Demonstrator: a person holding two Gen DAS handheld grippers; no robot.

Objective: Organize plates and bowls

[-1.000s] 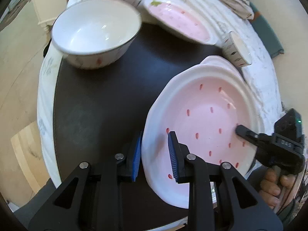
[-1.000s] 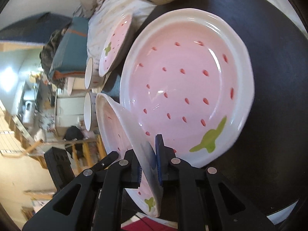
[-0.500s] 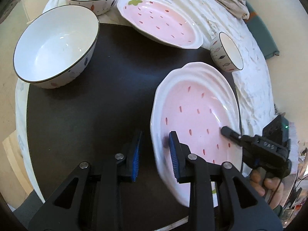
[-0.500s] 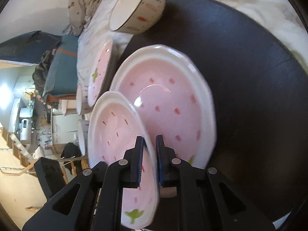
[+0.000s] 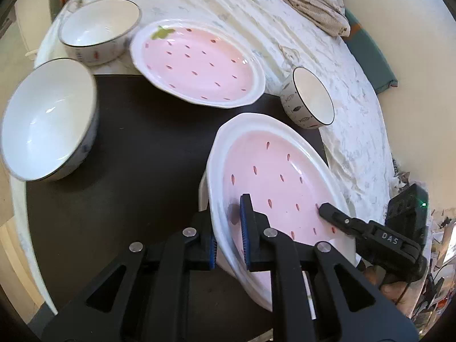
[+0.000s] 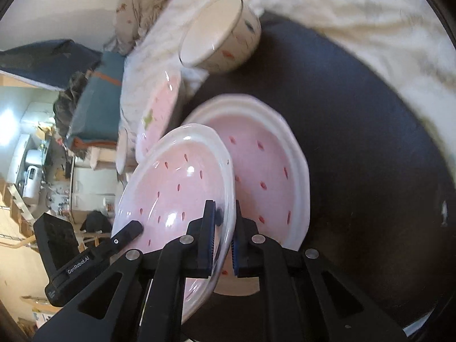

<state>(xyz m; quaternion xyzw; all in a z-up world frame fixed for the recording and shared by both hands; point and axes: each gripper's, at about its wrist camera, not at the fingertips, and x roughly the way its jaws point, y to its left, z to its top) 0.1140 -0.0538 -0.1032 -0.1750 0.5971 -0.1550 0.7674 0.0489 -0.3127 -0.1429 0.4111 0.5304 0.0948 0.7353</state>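
Pink strawberry plate (image 5: 285,182) is now pinched on both sides — left hand-held gripper (image 5: 229,235) has just clamped its near rim, where a second ago the blue pads stood apart with the rim loose between them. Right hand-held gripper (image 6: 223,240) was already closed on the opposite rim and holds it the same way. In the right wrist view the held plate is tilted, off the surface, riding above a second pink plate (image 6: 270,176) that lies flat on the dark round counter (image 5: 142,156).

Since the earlier frames the view has pulled back from the large white bowl (image 5: 45,125), and a third pink plate (image 5: 199,65), a white bowl (image 5: 99,28) and a small patterned cup (image 5: 310,102) sit further off, on the white cloth or at the dark top's far edge.

Reading — two-handed carry is set up; likely next is lowering the held plate onto the flat one to start a stack. Risk: the rim grip is thin, so tilt could let it slip.
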